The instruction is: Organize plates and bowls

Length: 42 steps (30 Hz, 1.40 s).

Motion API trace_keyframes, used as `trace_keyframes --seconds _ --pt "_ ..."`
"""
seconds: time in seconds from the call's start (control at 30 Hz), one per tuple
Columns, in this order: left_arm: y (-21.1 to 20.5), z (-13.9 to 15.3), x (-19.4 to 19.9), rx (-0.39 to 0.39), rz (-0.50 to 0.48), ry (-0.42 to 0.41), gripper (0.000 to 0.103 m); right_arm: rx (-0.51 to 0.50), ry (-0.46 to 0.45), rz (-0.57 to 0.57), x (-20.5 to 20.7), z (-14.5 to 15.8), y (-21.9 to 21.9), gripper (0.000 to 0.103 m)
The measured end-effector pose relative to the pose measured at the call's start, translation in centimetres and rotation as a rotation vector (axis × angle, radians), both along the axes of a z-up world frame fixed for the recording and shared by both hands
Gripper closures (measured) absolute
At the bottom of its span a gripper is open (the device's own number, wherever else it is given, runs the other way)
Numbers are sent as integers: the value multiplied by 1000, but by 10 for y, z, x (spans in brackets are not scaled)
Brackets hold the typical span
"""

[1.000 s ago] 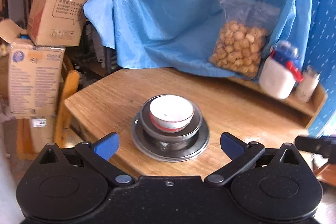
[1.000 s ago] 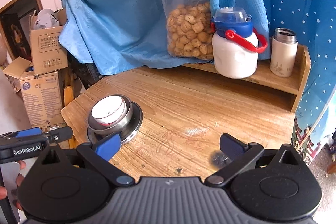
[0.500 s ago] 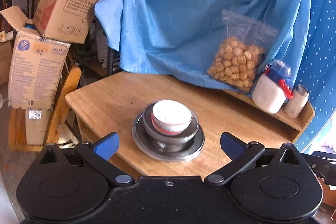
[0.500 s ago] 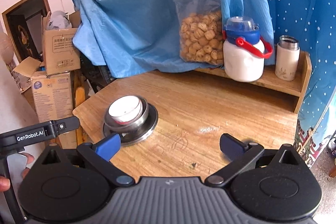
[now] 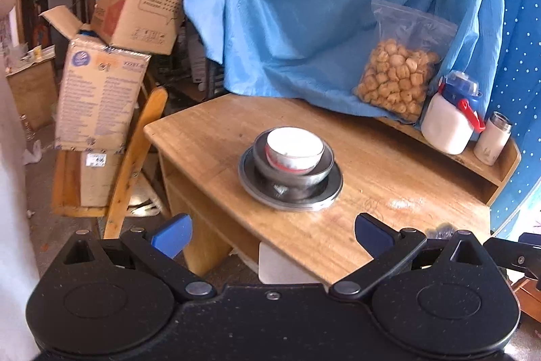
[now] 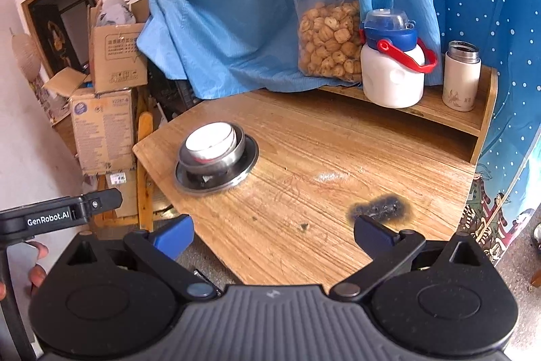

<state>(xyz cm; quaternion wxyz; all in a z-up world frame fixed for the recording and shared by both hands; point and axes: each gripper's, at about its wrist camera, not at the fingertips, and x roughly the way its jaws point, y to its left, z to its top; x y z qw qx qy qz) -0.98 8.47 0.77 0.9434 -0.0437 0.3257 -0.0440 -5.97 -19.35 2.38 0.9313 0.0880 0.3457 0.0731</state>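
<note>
Fingers (image 5: 170, 234) of both grippers spread wide, empty; white red-banded ceramic bowl (image 5: 294, 149) nests in steel bowl (image 5: 312, 173) on round steel plate (image 5: 329, 192), wooden worktop (image 5: 389, 185).

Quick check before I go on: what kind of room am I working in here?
Likely a lived-in home room that doubles as storage: a worn wooden table with a snack bag and water jug on its shelf, stacked cardboard boxes beside it, and blue cloth draped behind.

You are looking at bright daylight coming from the right; it leaves a pale glare patch on the worn wooden tabletop (image 6: 329, 175) and washes out the white ceramic bowl (image 5: 293, 148). Fisheye curvature bends both views' edges, where corners darken and soften.
</note>
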Motion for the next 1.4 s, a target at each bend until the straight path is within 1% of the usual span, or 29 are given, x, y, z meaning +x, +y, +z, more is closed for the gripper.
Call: trace_keyframes --seconds 0.23,0.47,0.97,1.4 --pt "-9 0 -36 25 17 -1 1 8 -15 22 -15 -1 -7 0" --pt "-12 -2 -56 54 29 -1 1 30 -27 39 -26 -2 -7 0" --pt "-17 -11 -69 55 44 13 1 26 -1 49 -37 -10 -4 0" --pt "-21 -13 -74 51 44 21 1 28 12 60 -37 -12 -6 0"
